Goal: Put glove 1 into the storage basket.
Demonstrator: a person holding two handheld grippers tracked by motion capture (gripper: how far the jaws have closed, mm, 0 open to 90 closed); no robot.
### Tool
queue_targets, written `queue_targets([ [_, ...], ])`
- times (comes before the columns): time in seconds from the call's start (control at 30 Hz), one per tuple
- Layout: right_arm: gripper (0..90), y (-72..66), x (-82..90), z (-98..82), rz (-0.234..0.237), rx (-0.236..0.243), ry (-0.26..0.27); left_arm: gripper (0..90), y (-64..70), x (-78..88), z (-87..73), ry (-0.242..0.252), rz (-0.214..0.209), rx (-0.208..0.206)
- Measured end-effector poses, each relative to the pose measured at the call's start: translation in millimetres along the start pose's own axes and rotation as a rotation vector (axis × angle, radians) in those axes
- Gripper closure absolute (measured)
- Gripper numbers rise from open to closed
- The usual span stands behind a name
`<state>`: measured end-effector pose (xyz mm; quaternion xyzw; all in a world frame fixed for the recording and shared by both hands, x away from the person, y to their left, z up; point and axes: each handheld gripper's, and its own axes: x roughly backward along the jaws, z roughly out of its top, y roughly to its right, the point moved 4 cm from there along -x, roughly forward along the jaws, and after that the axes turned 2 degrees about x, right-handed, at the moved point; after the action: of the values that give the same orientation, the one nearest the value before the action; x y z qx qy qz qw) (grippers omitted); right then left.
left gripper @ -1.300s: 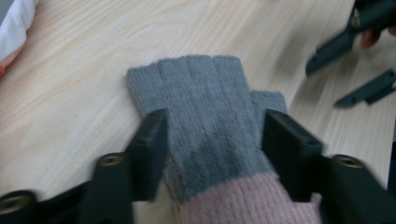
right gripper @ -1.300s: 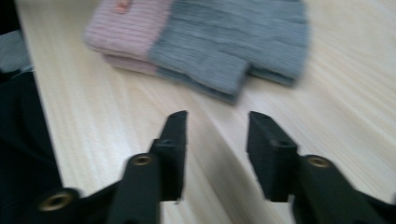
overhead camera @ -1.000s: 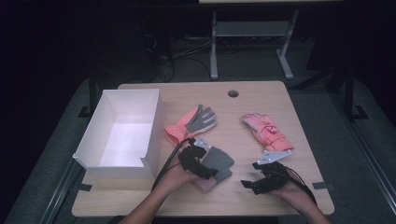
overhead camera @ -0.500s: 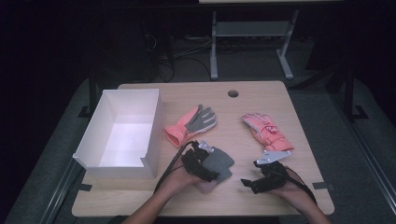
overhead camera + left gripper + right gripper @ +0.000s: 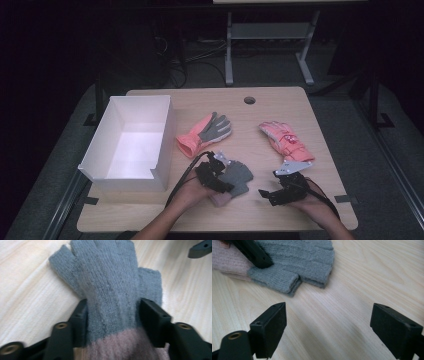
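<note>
Grey glove (image 5: 110,287): lies flat on the surface (image 5: 320,135) near its front edge, fingers pointing away, ready to be lifted by its body just above the pinkish cuff

Left tool (image 5: 112,315): jaws have just been closing and now pinch the grey glove from both sides

Right tool (image 5: 328,327): released, jaws wide over bare wood, waiting just beside the glove

White box (image 5: 165,135): sits open at left, likely the drop spot

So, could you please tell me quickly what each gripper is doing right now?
Left gripper: jaws just closing, pressing on the grey knitted fingerless glove.
Right gripper: open, holding nothing.
</note>
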<state>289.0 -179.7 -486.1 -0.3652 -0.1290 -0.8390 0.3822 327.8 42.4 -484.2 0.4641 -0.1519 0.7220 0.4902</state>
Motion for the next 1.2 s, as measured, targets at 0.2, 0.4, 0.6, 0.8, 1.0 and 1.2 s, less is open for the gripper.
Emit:
queue_targets([
  [0.2, 13.4, -0.8, -0.2, 0.6, -0.002, 0.01, -0.002, 61.0, -1.1, 3.7, 1.7, 0.005, -0.04, 0.01],
  [0.4, 13.4, 0.8, -0.1, 0.2, -0.004, -0.003, 0.007, 62.7, -2.0, 13.9, 6.3, 0.022, -0.07, 0.019],
  [0.6, 13.4, 0.8, -0.6, 0.5, -0.005, -0.004, 0.005, 62.9, -3.8, 27.8, 11.8, 0.035, -0.073, 0.033],
  [0.8, 13.4, 1.3, -0.7, 0.1, -0.007, -0.007, 0.007, 63.0, -4.7, 43.1, 18.0, 0.048, -0.064, 0.06],
  [1.0, 13.4, 0.3, -2.1, 0.6, -0.006, -0.003, 0.003, 63.1, -2.6, 62.3, 25.2, 0.055, -0.05, 0.058],
  [1.2, 13.4, 3.0, -0.9, -0.5, -0.014, -0.01, 0.012, 63.1, -7.1, 88.5, 31.7, 0.096, -0.025, 0.07],
])
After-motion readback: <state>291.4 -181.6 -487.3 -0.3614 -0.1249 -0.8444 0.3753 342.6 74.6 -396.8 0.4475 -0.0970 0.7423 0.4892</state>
